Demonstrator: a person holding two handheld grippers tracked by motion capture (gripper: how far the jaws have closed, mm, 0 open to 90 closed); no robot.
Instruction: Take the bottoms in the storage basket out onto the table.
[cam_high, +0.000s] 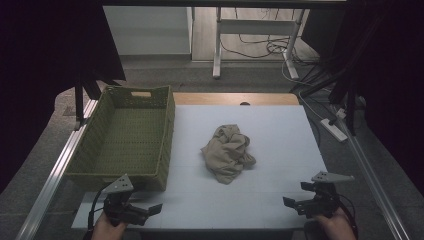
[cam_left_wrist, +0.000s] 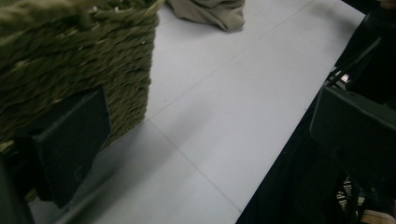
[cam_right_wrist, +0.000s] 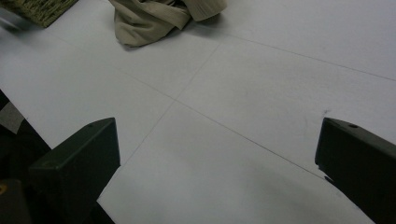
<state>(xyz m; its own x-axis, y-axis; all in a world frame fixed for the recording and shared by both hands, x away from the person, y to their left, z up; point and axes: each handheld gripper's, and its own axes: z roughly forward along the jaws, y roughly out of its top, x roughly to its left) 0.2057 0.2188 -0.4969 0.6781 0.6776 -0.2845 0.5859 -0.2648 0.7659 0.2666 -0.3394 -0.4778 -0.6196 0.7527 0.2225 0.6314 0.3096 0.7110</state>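
Both your grippers, left (cam_high: 142, 210) and right (cam_high: 300, 204), sit with jaws open and empty at the near tabletop (cam_high: 280, 130) edge; cloth (cam_high: 228, 152) lies crumpled mid-tabletop beside the basket (cam_high: 167, 130), so a shallow pinch risks dragging it or snagging the weave.

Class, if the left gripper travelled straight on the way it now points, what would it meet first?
Probably bare table: the left gripper looks past the basket corner, with the crumpled cloth farther ahead. Depth is uncertain.

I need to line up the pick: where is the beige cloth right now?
In the high view the crumpled beige cloth lies near the middle of the white table, just right of the green woven basket and not touching it.
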